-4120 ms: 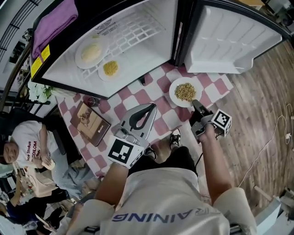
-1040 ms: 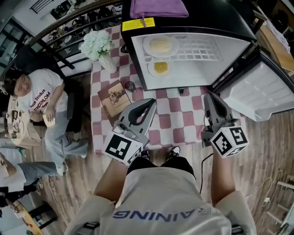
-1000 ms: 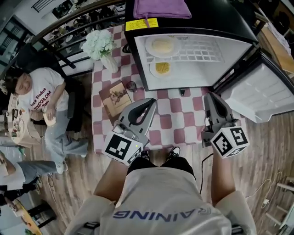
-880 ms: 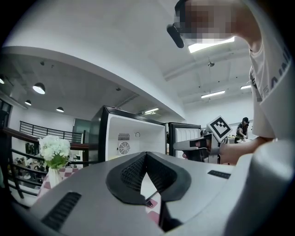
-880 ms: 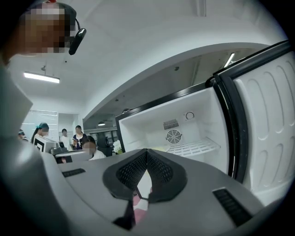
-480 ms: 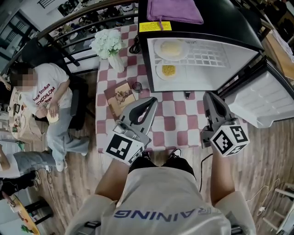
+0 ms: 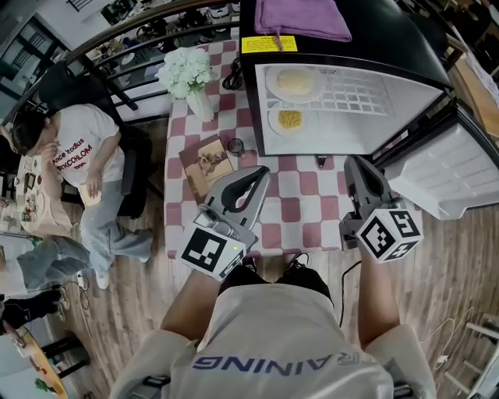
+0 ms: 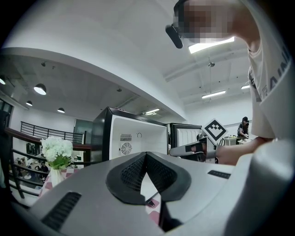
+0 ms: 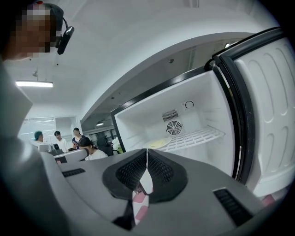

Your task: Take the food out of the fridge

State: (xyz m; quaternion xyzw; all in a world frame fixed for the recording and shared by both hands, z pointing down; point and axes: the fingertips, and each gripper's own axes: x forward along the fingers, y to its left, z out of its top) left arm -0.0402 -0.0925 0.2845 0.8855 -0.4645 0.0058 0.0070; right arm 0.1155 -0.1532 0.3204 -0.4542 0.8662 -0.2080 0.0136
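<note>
Both tongs are closed tip to tip with nothing between them. My left tongs (image 7: 259, 173) and right tongs (image 7: 357, 164) are smooth grey plastic wedges, each with a square-marked cube at the heel. I hold them above the near side of the counter (image 7: 300, 210), which wears a pink-and-white checked cloth. Seen along the left one, its ribbed black pads (image 8: 131, 175) meet at a point and flare below into a narrow V; the right pair looks the same.

At 12 o'clock from the tongs stands the fridge (image 7: 343, 132), black outside and glossy white inside, with its moulded door (image 7: 452, 175) swung wide toward 3 o'clock. The food is inside it. A big plate (image 7: 290, 82) carries a pale yellow mound, and at its 6 o'clock a small plate (image 7: 290, 121) holds brighter yellow bits. Both are round and white, and they sit at the 9 o'clock end of the white wire shelf (image 7: 355, 93). A round fan grille (image 9: 174, 127) marks the back wall.

A soft purple towel (image 7: 300, 15) lies folded on the fridge top. At 10 o'clock from my left tongs a book (image 7: 207, 160) lies flat, with a bunch of white flowers (image 7: 187, 70) beyond it.
</note>
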